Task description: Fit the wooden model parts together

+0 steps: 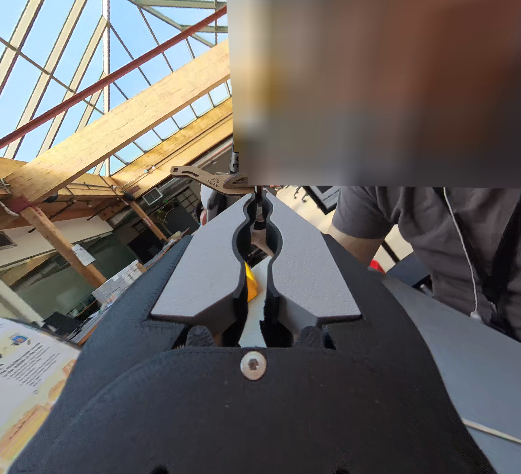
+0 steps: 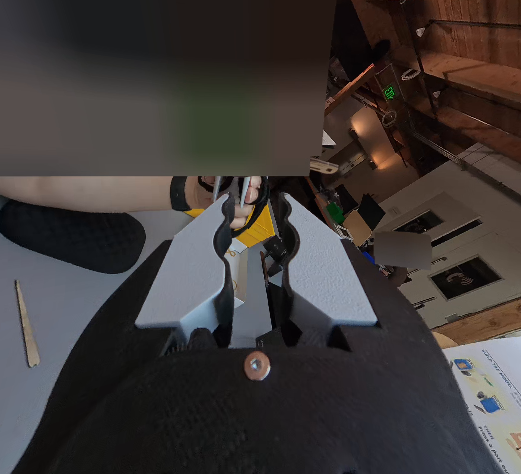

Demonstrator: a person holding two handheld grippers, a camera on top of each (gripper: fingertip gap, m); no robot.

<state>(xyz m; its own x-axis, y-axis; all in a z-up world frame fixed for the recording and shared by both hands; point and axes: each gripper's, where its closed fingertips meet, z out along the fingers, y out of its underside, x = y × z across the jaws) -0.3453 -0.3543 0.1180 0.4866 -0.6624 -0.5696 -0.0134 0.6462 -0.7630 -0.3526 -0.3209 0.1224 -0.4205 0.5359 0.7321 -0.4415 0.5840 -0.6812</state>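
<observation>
The left gripper (image 1: 258,192), with pale grey wavy-edged fingers (image 1: 208,268) on a black body, points upward, its tips drawn nearly together on the edge of a thin, flat, laser-cut brown wooden model part (image 1: 210,177). That part lies crosswise over the tips and reaches out to the left, with a small slot at its far end. Low in the gap between the fingers a yellow object (image 1: 251,283) shows against a white surface. A person in a dark grey short-sleeved shirt (image 1: 423,235) stands to the right. A printed instruction sheet (image 1: 25,370) lies at the lower left. Overhead run timber beams (image 1: 118,127) under a glass roof (image 1: 56,23).
</observation>
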